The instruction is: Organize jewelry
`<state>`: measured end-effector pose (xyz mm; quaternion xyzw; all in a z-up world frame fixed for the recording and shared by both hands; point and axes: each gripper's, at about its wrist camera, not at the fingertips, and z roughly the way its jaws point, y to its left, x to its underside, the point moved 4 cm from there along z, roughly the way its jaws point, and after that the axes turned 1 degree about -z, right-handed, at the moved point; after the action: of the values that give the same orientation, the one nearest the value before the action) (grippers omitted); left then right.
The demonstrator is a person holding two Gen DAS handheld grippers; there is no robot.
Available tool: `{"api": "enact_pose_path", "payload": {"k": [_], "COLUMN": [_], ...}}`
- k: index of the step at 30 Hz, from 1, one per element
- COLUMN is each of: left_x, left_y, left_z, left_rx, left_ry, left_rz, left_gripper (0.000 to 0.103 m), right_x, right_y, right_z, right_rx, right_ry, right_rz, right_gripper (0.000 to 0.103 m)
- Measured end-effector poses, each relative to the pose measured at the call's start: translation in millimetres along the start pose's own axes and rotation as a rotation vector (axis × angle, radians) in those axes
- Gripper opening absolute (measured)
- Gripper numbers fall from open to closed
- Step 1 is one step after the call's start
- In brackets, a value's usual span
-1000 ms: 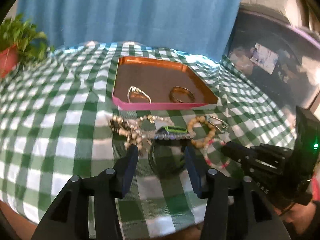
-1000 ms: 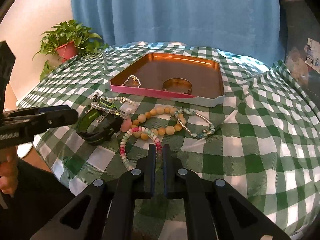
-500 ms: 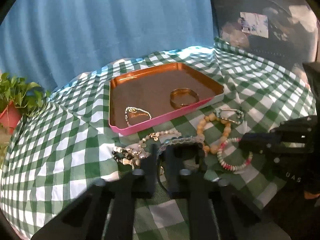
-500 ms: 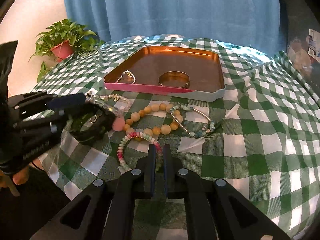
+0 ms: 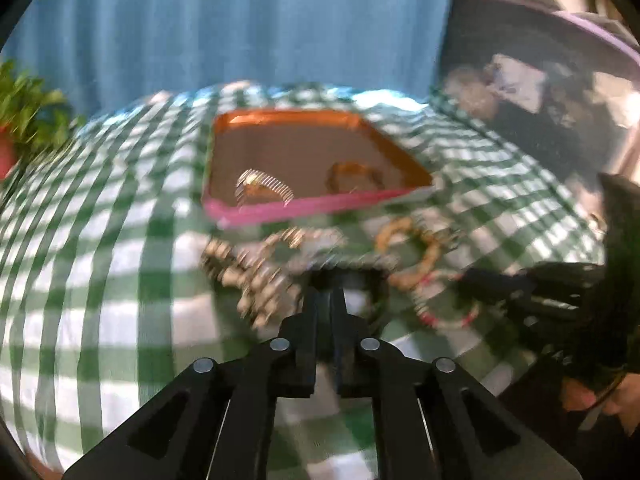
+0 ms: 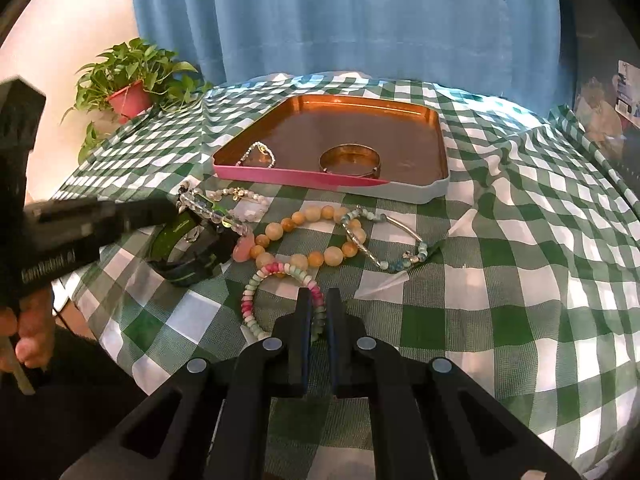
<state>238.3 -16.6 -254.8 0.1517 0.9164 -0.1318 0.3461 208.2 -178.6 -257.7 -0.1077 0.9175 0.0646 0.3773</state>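
My left gripper (image 5: pixel 329 285) has its jaws nearly together and opening slightly, with the rim of the black and green watch (image 6: pixel 188 264) between them; the left wrist view is blurred. A clear bead bracelet (image 6: pixel 208 212) drapes over that watch. My right gripper (image 6: pixel 318 294) is shut and empty, just above a pastel bead bracelet (image 6: pixel 248 300). A wooden bead bracelet (image 6: pixel 333 255) and a silver bar bracelet (image 6: pixel 400 227) lie in front of the copper tray (image 6: pixel 332 178). The tray holds a gold bangle (image 6: pixel 350 156) and a chain bracelet (image 6: pixel 258 154).
A green and white checked cloth (image 6: pixel 500 280) covers the table, wrinkled at the right. A potted plant (image 6: pixel 128 92) stands at the far left corner before a blue curtain (image 6: pixel 340 20). A hand (image 6: pixel 28 332) grips the left tool's handle. A pearl bracelet (image 6: pixel 240 196) lies by the tray.
The left gripper's jaws went from wide open around the watch to nearly together on its rim, and its view swung. The right gripper stayed shut in place.
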Motion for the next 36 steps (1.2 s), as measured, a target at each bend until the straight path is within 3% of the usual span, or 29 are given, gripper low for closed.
{"api": "enact_pose_path", "payload": {"k": [7, 10, 13, 15, 16, 18, 22, 24, 25, 26, 29, 31, 36], "left_x": [-15.6, -7.2, 3.6, 5.9, 6.8, 11.3, 14.0, 13.5, 12.3, 11.7, 9.5, 7.9, 3.4], "left_y": [2.5, 7.9, 6.6, 8.3, 10.4, 16.1, 24.4, 28.0, 28.8, 27.1, 19.5, 21.4, 35.1], "left_z": [10.5, 10.5, -11.4, -22.6, -23.5, -18.7, -10.1, -6.9, -5.9, -5.4, -6.4, -8.2, -7.7], "left_rx": [-0.045, -0.066, -0.098, -0.139, -0.15, -0.134, -0.049, -0.002, 0.059, 0.087, 0.048, 0.068, 0.072], "left_ry": [-0.003, 0.012, -0.023, -0.049, -0.047, -0.014, 0.032, 0.041, 0.048, 0.052, 0.046, 0.047, 0.038], "left_rz": [-0.001, -0.038, -0.008, -0.007, -0.012, -0.043, -0.113, -0.156, -0.184, -0.197, -0.149, -0.176, -0.255], "left_gripper": [0.008, 0.008, 0.01, 0.02, 0.036, 0.053, 0.053, 0.047, 0.026, 0.024, 0.022, 0.0, 0.0], "right_x": [0.0, -0.1, -0.8, -1.8, -2.2, -2.9, -3.3, 0.1, 0.7, 1.0, 1.0, 0.8, -2.5], "right_y": [-0.4, 1.4, 1.3, 0.3, 0.0, 0.1, 8.2, 11.2, 12.7, 13.7, 14.5, 13.8, 10.0], "right_z": [2.4, 4.2, 4.4, 4.4, 4.4, 4.2, 3.6, 9.2, 9.3, 10.0, 10.6, 10.1, 5.4], "right_rx": [-0.003, 0.002, 0.004, -0.001, -0.004, -0.01, -0.021, 0.018, 0.029, 0.037, 0.033, 0.028, 0.024], "right_ry": [0.008, 0.01, 0.01, 0.009, 0.009, 0.008, 0.005, 0.032, 0.023, 0.027, 0.022, 0.018, -0.004], "right_rz": [0.002, -0.011, -0.011, 0.0, 0.007, 0.016, -0.01, -0.046, -0.061, -0.072, -0.087, -0.083, -0.059], "right_gripper": [0.006, 0.006, 0.006, 0.006, 0.006, 0.006, 0.008, 0.011, 0.011, 0.011, 0.005, 0.004, 0.004]}}
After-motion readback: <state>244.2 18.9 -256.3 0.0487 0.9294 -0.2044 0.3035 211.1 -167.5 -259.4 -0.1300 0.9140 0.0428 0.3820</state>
